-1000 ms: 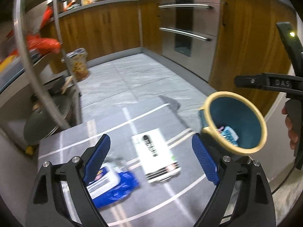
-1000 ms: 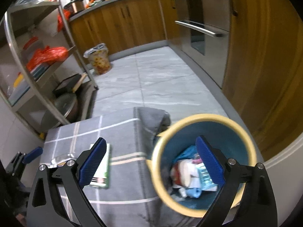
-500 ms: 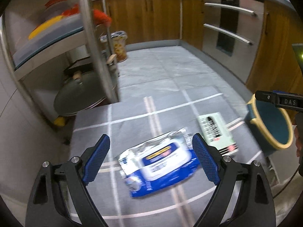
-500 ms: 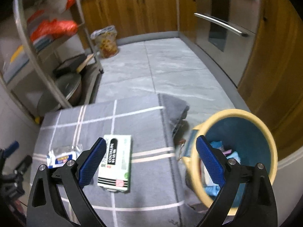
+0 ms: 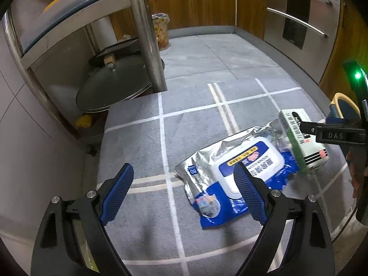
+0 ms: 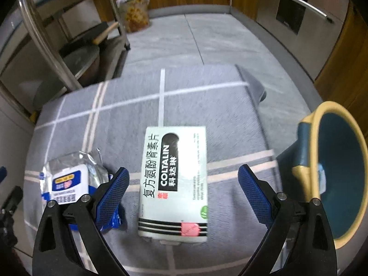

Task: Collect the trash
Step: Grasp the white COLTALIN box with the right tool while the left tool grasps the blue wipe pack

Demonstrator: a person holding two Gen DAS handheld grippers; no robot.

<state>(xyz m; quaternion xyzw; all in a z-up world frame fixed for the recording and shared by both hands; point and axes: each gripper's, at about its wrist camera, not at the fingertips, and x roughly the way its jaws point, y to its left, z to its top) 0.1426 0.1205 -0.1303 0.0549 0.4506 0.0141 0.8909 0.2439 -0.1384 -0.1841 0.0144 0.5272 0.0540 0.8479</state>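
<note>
A blue and silver wet-wipe pack lies on the grey checked cloth; it also shows in the right wrist view. A white Coltalin medicine box lies beside it, also seen in the left wrist view. My left gripper is open, just left of the pack. My right gripper is open, with the box between its fingers' lines. A blue bin with a yellow rim stands to the right of the table.
A steel rack with pot lids and pans stands at the left behind the table. A lined waste bin stands on the floor by wooden cabinets. An oven front is at the far right.
My left gripper has swung left, from the box and bin to over the cloth beside the wipe pack. My right gripper has moved from over the bin to over the medicine box and come closer.
</note>
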